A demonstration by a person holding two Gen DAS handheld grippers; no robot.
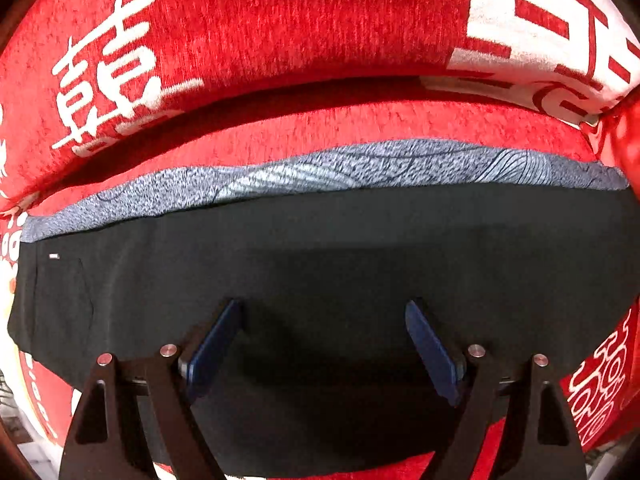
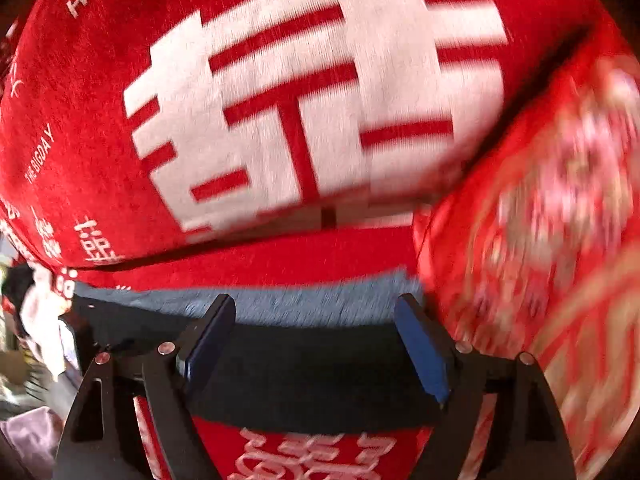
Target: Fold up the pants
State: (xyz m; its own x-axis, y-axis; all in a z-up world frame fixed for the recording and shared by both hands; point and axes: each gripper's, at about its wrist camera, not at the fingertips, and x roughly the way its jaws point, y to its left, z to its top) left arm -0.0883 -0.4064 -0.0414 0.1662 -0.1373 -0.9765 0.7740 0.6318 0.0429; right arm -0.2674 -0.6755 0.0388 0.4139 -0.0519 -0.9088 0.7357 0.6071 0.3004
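The black pants (image 1: 320, 256) lie flat on a red cover, a grey-blue patterned fabric strip (image 1: 360, 164) along their far edge. My left gripper (image 1: 323, 312) is open just above the pants' near part, blue pads spread wide, nothing between them. In the right wrist view, the pants (image 2: 312, 372) run as a dark band with the grey-blue strip (image 2: 312, 300) behind. My right gripper (image 2: 316, 312) is open over that band and holds nothing. The right view is blurred.
A red cushion with white characters (image 1: 280, 20) stands behind the pants, also in the right wrist view (image 2: 304, 92). A red patterned pillow (image 2: 560, 200) is at the right. Cluttered items (image 2: 36, 320) show past the left edge.
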